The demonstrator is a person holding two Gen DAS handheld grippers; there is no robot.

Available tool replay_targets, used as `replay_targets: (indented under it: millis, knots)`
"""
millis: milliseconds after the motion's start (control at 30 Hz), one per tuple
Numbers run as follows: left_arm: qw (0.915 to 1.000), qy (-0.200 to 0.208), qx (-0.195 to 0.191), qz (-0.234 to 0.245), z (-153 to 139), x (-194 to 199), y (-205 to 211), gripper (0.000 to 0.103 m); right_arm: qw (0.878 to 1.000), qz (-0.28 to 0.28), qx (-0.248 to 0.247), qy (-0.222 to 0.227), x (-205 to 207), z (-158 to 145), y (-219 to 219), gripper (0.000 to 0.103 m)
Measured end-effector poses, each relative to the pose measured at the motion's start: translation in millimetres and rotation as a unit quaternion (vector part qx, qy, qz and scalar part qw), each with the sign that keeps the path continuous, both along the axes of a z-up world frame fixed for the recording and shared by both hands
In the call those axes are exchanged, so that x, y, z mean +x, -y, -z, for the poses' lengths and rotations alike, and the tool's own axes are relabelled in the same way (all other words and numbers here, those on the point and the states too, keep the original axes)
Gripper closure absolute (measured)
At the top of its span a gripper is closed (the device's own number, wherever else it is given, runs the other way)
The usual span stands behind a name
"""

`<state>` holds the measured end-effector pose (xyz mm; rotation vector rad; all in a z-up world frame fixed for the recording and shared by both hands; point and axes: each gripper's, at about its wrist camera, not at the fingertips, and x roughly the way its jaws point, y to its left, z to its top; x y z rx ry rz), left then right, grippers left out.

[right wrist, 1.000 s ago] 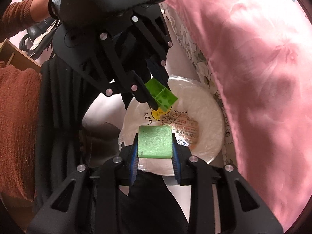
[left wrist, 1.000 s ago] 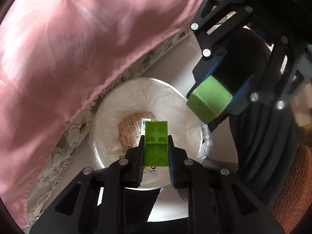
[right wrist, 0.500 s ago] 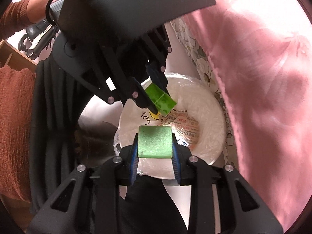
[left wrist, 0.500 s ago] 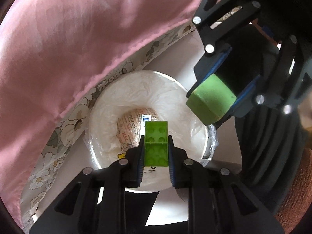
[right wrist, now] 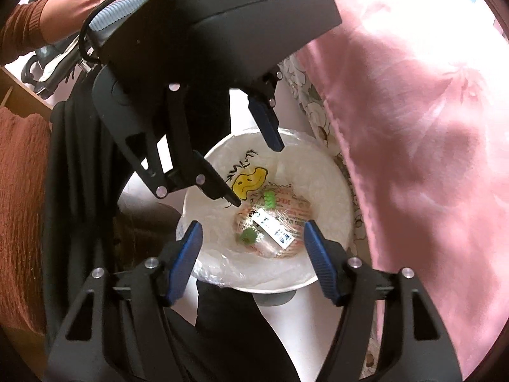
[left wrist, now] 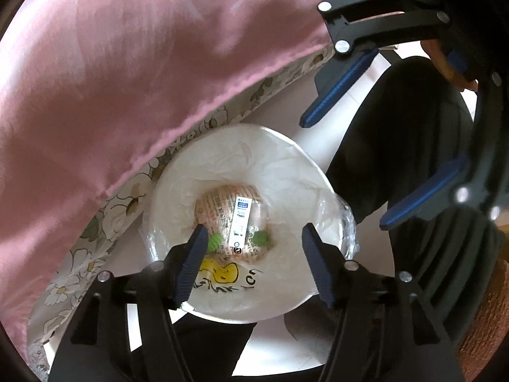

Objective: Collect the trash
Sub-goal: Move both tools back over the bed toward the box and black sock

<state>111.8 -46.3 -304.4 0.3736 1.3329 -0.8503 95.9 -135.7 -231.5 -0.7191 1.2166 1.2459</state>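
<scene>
- Left tongs (left wrist: 254, 248) spread wide, holding nothing.
- Right tongs (right wrist: 251, 245) likewise.
- Below both, bin (left wrist: 286, 305) holds two green pieces (left wrist: 262, 238) on a wrapper (left wrist: 219, 203).

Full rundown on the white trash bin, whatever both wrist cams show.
The white trash bin is round and open-topped, lined with a thin translucent plastic bag that bears a yellow cartoon print. It stands on a pale floor beside a floral-edged bed under a pink cover. At the bottom lie a printed wrapper with a white label and two small green pieces. Both open grippers hover above it, touching nothing.
</scene>
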Motion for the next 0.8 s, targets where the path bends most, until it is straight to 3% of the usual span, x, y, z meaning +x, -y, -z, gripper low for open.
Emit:
replay_targets:
  millis: [400, 800]
  knots:
    - [0.9998, 0.018, -0.005, -0.010, -30, 10, -3, 0.039, 0.999, 0.010, -0.006, 0.033, 6, -26, 7, 0.037]
    - [0.9969, 0.066, -0.028, -0.032, -84, 36, 2, 0.039, 0.995, 0.058, 0.014, 0.086, 44, -86, 30, 0.037]
